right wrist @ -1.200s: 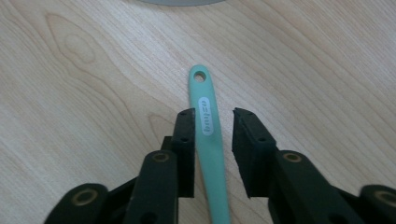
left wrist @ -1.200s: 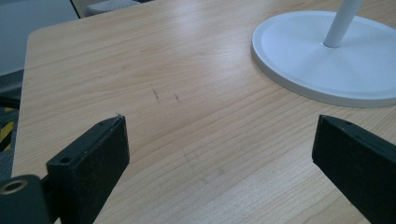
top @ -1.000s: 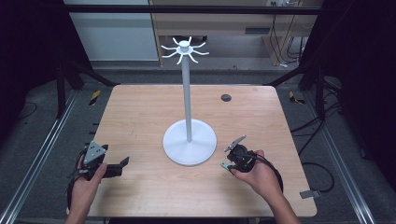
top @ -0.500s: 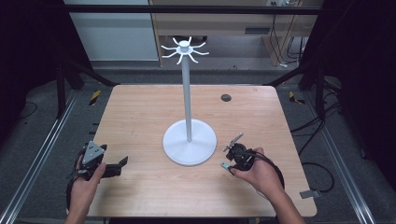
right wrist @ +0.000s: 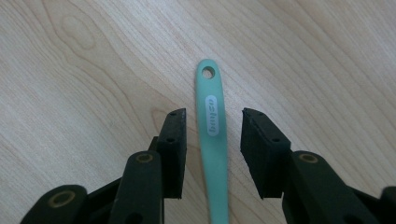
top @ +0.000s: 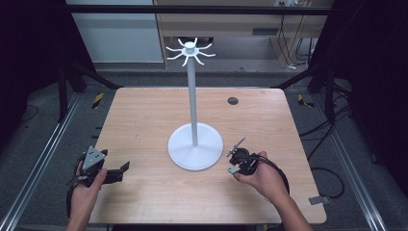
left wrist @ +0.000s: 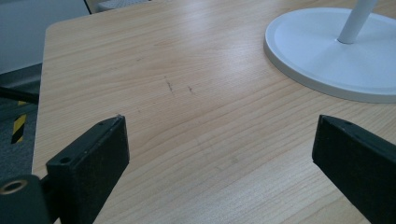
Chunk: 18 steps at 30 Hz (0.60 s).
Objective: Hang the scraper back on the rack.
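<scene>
A mint-green utensil handle (right wrist: 208, 93) with a hanging hole at its tip lies flat on the wooden table (right wrist: 93, 70). My right gripper (right wrist: 212, 116) points down over it with one jaw on each side. The jaws have just been closing, but gaps still show between the pads and the handle, so it is open. In the high view the right gripper (top: 235, 158) sits just right of the stand's base. My left gripper (top: 120, 171) rests at the table's front left, open and empty, with bare wood between its jaws (left wrist: 219, 135).
A tall white stand (top: 192, 96) with a round base (left wrist: 327, 56) and hooks at the top rises from the table's middle. A small dark round cap (top: 233, 100) is set in the far part of the table (top: 144, 115). Metal rails run along both sides.
</scene>
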Available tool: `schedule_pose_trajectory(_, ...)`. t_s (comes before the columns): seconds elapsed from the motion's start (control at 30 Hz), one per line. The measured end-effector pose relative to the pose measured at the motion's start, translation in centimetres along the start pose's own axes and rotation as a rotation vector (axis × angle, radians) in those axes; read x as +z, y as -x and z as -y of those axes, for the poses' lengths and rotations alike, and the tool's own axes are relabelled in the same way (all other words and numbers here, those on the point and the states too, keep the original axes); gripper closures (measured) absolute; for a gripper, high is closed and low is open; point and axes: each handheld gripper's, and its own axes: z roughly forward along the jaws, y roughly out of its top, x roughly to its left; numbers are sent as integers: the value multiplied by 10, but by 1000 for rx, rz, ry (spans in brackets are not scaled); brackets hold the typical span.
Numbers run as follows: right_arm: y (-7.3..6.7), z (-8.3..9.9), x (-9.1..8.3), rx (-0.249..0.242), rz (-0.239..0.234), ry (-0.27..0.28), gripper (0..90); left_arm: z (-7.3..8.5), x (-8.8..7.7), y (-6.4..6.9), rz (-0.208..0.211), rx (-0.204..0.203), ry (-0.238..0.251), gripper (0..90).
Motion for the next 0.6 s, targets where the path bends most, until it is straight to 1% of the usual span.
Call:
schedule_pose_trajectory(0.1, 2, 0, 5, 10, -6, -15, 633, 0, 1, 0, 0, 3, -3, 36)
schedule_pose_trajectory(0.13, 3, 0, 6, 0, -7, -19, 646, 0, 1, 0, 2, 0, -4, 36)
schedule_pose_trajectory(0.17, 2, 0, 7, 19, -10, -27, 647, 0, 1, 0, 2, 1, -4, 36)
schedule_pose_trajectory(0.23, 5, 0, 9, 6, -15, -26, 661, 0, 1, 0, 2, 7, -5, 36)
schedule_pose_trajectory(0.33, 4, -1, 12, 24, -19, -39, 677, 0, 1, 1, 2, 8, -6, 36)
schedule_pose_trajectory(0.43, 5, 0, 14, 10, -28, -40, 688, 0, 1, 1, 2, 8, -5, 36)
schedule_pose_trajectory(0.47, 5, 0, 15, 10, -32, -41, 691, 0, 1, 0, 2, 7, -6, 36)
schedule_pose_trajectory(0.5, 4, -1, 15, 24, -32, -48, 694, 0, 1, 0, 1, 11, -8, 36)
schedule_pose_trajectory(0.53, 5, -1, 16, 14, -31, -44, 697, 0, 1, 0, 2, 9, -10, 36)
schedule_pose_trajectory(0.57, 4, -1, 16, 21, -33, -47, 704, 0, 1, 0, 3, 8, -11, 36)
schedule_pose_trajectory(0.6, 6, -1, 17, 14, -35, -45, 712, 0, 1, 1, 3, 8, -11, 36)
